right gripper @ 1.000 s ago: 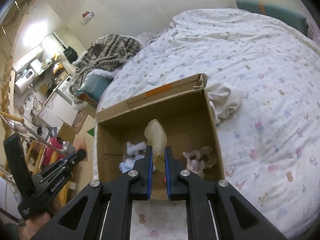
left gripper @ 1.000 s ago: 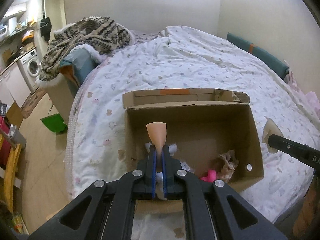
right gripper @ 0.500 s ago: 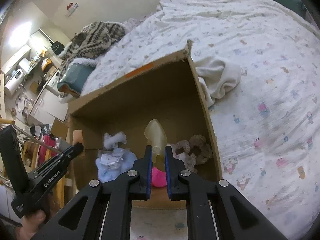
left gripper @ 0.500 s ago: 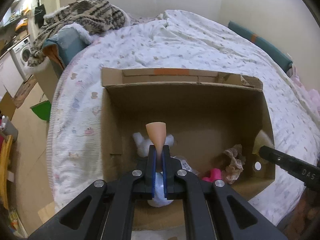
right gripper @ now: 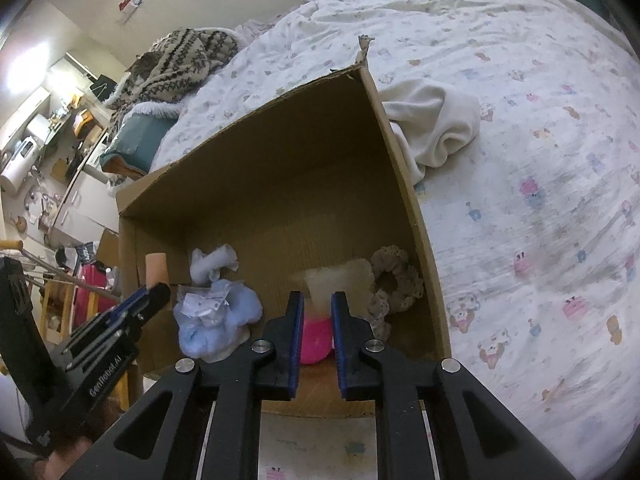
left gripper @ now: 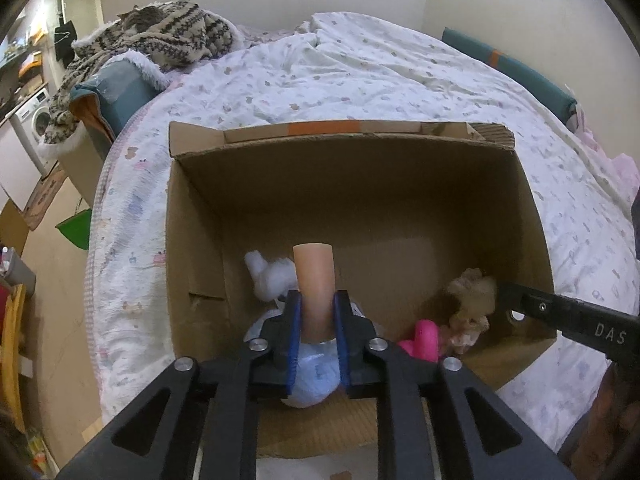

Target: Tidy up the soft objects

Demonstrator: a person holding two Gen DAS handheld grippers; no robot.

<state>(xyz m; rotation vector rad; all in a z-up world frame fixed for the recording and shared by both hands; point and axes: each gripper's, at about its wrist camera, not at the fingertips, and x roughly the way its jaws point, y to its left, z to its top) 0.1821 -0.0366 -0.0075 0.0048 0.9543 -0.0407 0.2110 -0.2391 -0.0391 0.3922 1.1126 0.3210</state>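
An open cardboard box (left gripper: 360, 184) (right gripper: 280, 168) sits on the bed. Inside lie a pale blue soft toy (right gripper: 216, 320) (left gripper: 308, 376), a white fluffy piece (left gripper: 268, 276) (right gripper: 212, 260), a pink item (left gripper: 422, 338) (right gripper: 314, 338) and a beige lace scrunchie (right gripper: 396, 284) (left gripper: 470, 304). My left gripper (left gripper: 314, 312) (right gripper: 156, 292) holds a peach soft piece (left gripper: 314, 280) over the box's left side, jaws parted a little around it. My right gripper (right gripper: 316, 312) (left gripper: 504, 292) is open over the box; a translucent cream piece (right gripper: 340, 280) sits blurred just beyond its tips.
A cream cloth (right gripper: 432, 124) lies on the patterned duvet (right gripper: 540, 160) right of the box. A patterned knit blanket (left gripper: 160, 36) is heaped on a teal cushion (left gripper: 120, 96) at the bed's far left. The floor with a green bin (left gripper: 76, 228) lies left.
Both grippers have moved down into the box. The right jaws have opened and the cream piece has left them. The left jaws have widened and the peach piece stands wider between them.
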